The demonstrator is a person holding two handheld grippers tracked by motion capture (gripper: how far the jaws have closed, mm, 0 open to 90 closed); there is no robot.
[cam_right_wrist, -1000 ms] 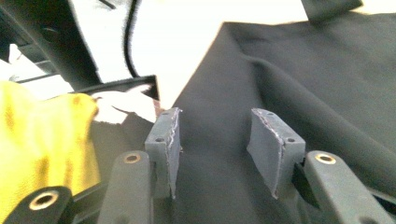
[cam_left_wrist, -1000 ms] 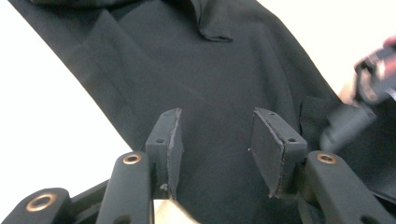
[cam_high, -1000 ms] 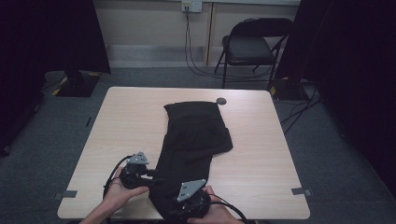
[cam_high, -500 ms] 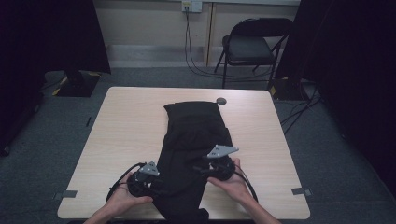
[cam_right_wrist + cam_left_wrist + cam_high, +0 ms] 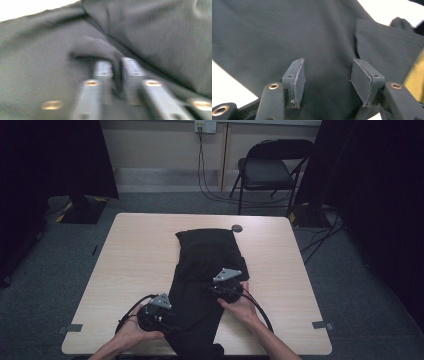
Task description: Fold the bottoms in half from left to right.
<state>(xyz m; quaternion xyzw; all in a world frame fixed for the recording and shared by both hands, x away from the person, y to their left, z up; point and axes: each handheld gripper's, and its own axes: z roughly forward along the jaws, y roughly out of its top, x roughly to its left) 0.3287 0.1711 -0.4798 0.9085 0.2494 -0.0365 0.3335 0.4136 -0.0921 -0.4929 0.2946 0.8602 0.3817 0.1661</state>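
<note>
Since the earlier frames, the right gripper [image 5: 216,290] has travelled from the near end of the black garment [image 5: 205,270] to its right edge about midway along, while the left gripper [image 5: 161,316] has kept to much the same spot at the left edge near the person.

Going left to right from the garment as landmark: the left hand [image 5: 131,332] holds its gripper at the cloth's near left edge. In the left gripper view its jaws stand wide apart over flat fabric [image 5: 312,37], pads [image 5: 297,80] clear of it, and they have just been opening further, with no fold between them. My guess is that this hand has let go and waits to take a new hold.

The garment itself lies lengthwise down the middle of the table [image 5: 135,260], its far end near a small dark disc [image 5: 237,228].

At the garment's right edge, the right gripper's jaws have just been closing. The blurred right gripper view shows them drawn narrow on a raised pinch of the cloth [image 5: 115,62], probably so the side can be lifted and folded across.
</note>
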